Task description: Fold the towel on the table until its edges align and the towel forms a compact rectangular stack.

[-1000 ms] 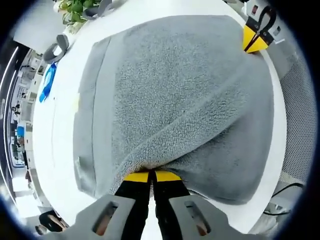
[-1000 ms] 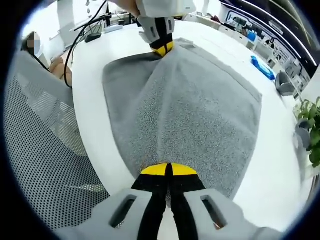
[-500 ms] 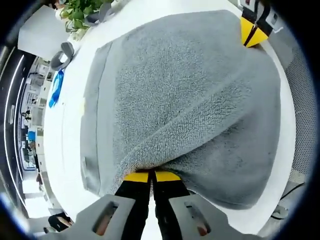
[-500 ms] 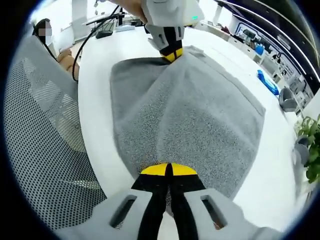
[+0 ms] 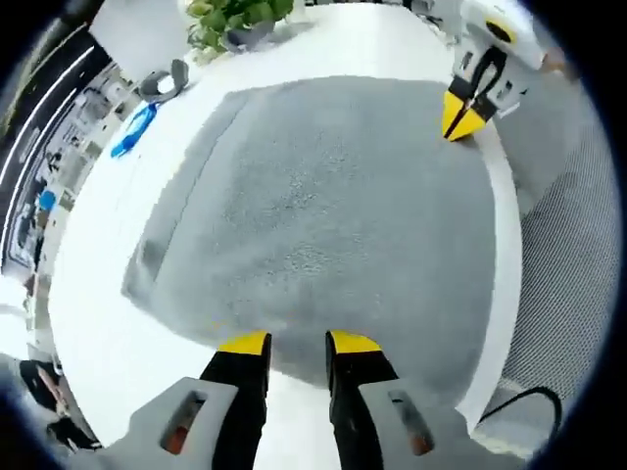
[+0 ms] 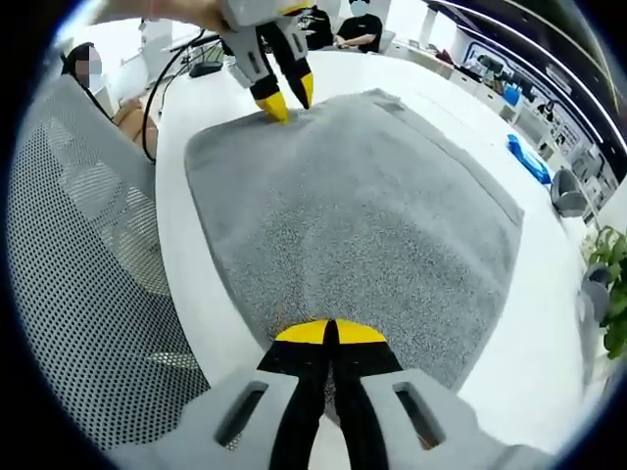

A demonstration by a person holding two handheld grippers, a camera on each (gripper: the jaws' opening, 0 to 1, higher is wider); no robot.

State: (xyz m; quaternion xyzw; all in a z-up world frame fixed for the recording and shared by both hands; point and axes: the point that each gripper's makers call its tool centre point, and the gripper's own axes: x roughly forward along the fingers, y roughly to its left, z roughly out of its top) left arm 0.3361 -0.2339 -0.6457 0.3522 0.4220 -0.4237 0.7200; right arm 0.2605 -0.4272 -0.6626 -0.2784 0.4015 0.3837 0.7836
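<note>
On the white table we have our left gripper spread off the laid-down towel, our right gripper pinching its edge, so next we likely let go and regrasp.

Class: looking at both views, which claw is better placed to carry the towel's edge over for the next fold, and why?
Probably the right claw: its jaws are shut on the towel edge. The left claw is open, its jaws apart at the towel's edge, so it would need to regrip first.

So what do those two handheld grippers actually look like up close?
Both match. The left gripper and the right gripper each have two black jaws capped with bright yellow tips, rising from a pale grey moulded body with slotted openings. The right gripper's body, seen in the left gripper view, looks white.
</note>
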